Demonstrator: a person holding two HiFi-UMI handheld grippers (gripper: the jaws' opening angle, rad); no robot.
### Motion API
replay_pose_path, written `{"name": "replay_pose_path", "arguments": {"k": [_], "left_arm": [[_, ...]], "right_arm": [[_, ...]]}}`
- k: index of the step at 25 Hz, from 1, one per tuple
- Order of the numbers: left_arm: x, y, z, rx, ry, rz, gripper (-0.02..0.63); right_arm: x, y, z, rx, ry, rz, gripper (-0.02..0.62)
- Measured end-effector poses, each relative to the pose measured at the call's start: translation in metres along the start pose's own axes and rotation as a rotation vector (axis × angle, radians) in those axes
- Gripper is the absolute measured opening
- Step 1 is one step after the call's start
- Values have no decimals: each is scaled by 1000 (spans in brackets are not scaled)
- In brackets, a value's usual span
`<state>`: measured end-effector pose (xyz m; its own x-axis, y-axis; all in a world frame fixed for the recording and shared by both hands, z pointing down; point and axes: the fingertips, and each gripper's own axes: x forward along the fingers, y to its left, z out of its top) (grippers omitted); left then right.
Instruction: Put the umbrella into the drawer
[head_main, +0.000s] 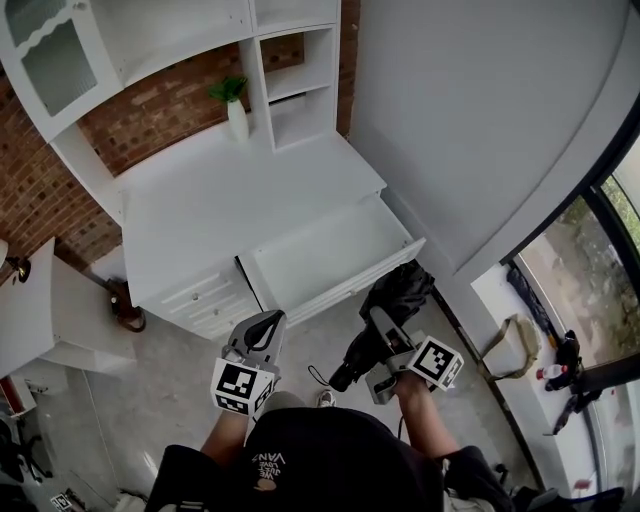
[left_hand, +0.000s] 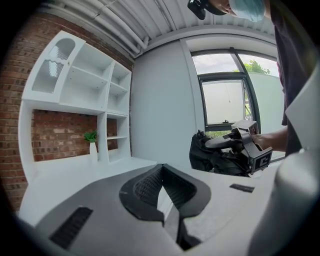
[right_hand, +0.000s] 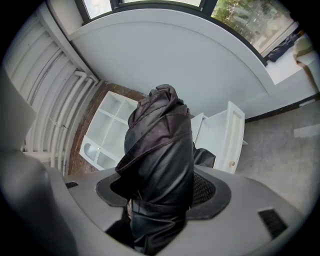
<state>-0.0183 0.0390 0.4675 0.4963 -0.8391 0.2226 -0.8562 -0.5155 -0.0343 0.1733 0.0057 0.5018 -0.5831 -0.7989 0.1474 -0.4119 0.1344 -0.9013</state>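
Head view: one white counter (head_main: 230, 200) with a shelf hutch (head_main: 290, 70) against a brick wall (head_main: 160, 110). One drawer (head_main: 330, 262) is pulled out, its inside bare white. One white vase with a green plant (head_main: 236, 112) stands at the back of the counter. One black folded umbrella (head_main: 400, 290) is held up in the right gripper (head_main: 385, 330), just off the drawer's right front corner, above the floor and not in the drawer. The left gripper (head_main: 262, 328) is in front of the drawer, carrying nothing. Two grippers in all, with one marker cube on each.

Left gripper view: the left gripper (left_hand: 163, 199) has its fingers drawn nearly together, only a thin slit between them, with nothing in it. Across from it sit the right gripper (left_hand: 250, 147) with the umbrella (left_hand: 210, 155), the vase (left_hand: 92, 147), the hutch (left_hand: 80, 90) and one window (left_hand: 225, 95).

Right gripper view: the right gripper (right_hand: 160, 200) has its fingers closed on the umbrella (right_hand: 160, 160). The bundled canopy points away from the camera, and the fabric fills the gap. Behind it are the open drawer (right_hand: 222, 135) and the hutch (right_hand: 107, 130).
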Motion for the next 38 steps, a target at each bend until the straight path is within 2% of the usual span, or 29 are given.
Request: {"name": "replay_pose_path", "arguments": {"k": [8,15,27,38], "left_arm": [[19,8,4,1,-2,-5,6],[35,31,-3,-14,12,-34,6],[83,123,-6,-19,54,-111,6],[128,194,-15,-17,88,-216,6]], "right_arm": [[12,-8,8,22,7,-14,279],[40,-17,6,46,-8,-37,279],[145,-32,6,104,-56,-112,279],[227,-68,13,114,-134,-219,279]]}}
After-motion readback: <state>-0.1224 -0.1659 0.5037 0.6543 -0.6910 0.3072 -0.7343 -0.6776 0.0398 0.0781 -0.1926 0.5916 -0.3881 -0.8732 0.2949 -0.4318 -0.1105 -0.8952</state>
